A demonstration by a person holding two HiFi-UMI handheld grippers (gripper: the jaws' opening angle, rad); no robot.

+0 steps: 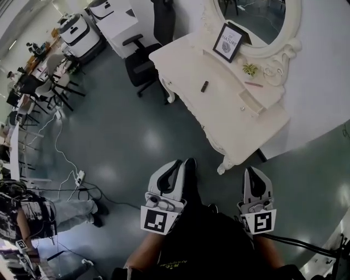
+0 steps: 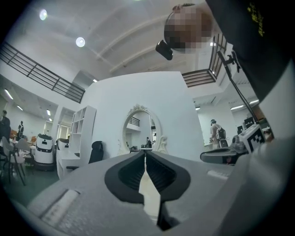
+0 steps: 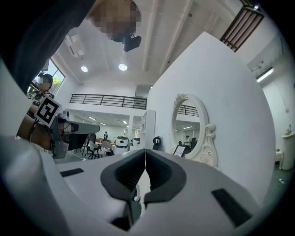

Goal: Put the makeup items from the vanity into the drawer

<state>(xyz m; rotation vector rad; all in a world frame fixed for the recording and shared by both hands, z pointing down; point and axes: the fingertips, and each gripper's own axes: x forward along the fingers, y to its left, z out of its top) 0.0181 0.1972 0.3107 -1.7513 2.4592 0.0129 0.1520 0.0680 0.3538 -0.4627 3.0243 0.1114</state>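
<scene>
Makeup item on vanity; left tool, right tool closed, empty.

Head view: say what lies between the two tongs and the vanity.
Head view: only bare floor lies there; left tongs and right tongs, both shut, are short of the vanity.

Framed card, standing on bench in front of mirror: I read "NATURE" in dark capitals under round emblem. Smaller line above it too small for me to read.

Marker cube of left tool, marker cube of right tool: square black-and-white code patterns, no letters.

Dark clothing, left gripper view: yellow print, illegible to me.
</scene>
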